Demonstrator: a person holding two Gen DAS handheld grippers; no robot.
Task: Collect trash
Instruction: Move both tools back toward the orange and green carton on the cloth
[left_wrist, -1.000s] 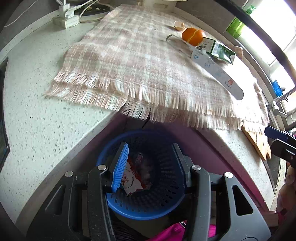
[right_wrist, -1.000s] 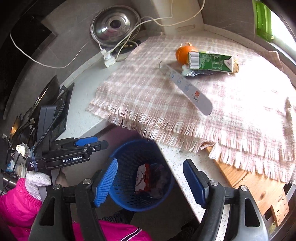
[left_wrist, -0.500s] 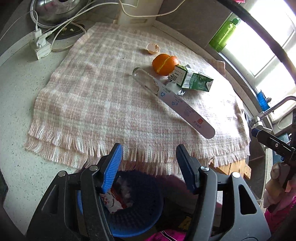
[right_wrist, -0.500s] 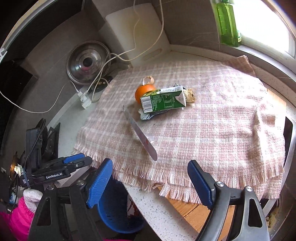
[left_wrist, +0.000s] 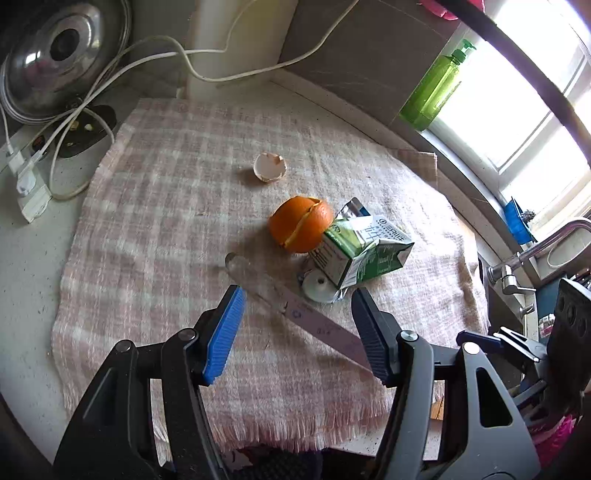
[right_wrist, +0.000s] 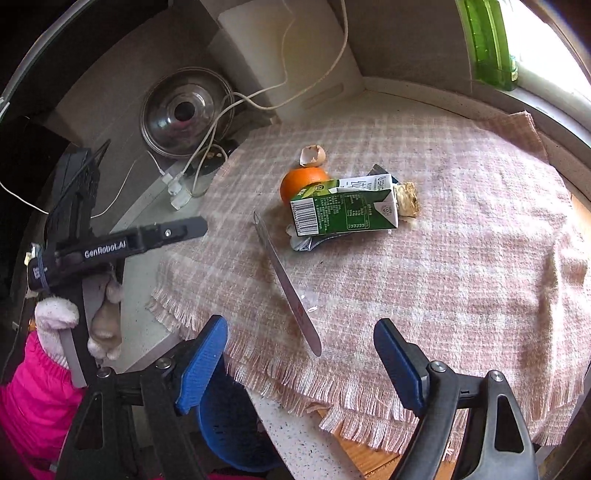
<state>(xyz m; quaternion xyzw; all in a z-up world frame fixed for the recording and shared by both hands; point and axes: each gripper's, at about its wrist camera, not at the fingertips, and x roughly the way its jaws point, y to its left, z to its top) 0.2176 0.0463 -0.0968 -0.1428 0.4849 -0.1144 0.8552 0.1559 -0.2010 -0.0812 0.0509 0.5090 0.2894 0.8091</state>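
On the pink plaid cloth (left_wrist: 166, 229) lie an eggshell (left_wrist: 269, 167), an orange peel (left_wrist: 301, 228), a crushed green carton (left_wrist: 364, 251) with a white cap (left_wrist: 320, 286), and a long flat plastic tube (left_wrist: 295, 314). My left gripper (left_wrist: 299, 332) is open and empty, just above the tube. My right gripper (right_wrist: 306, 365) is open and empty over the cloth's front fringe, near the tube's end (right_wrist: 310, 339). The carton (right_wrist: 343, 214), peel (right_wrist: 301, 181) and eggshell (right_wrist: 312, 155) also show there. The blue bin (right_wrist: 229, 424) stands below the counter edge.
A metal lid (left_wrist: 48, 59), white cables and a power strip (left_wrist: 26, 184) lie at the back left. A green bottle (left_wrist: 436, 92) stands on the windowsill. A tap (left_wrist: 532, 251) and sink are at the right.
Both grippers rose from over the blue bin and moved forward over the cloth toward the trash. Both stayed open and empty.
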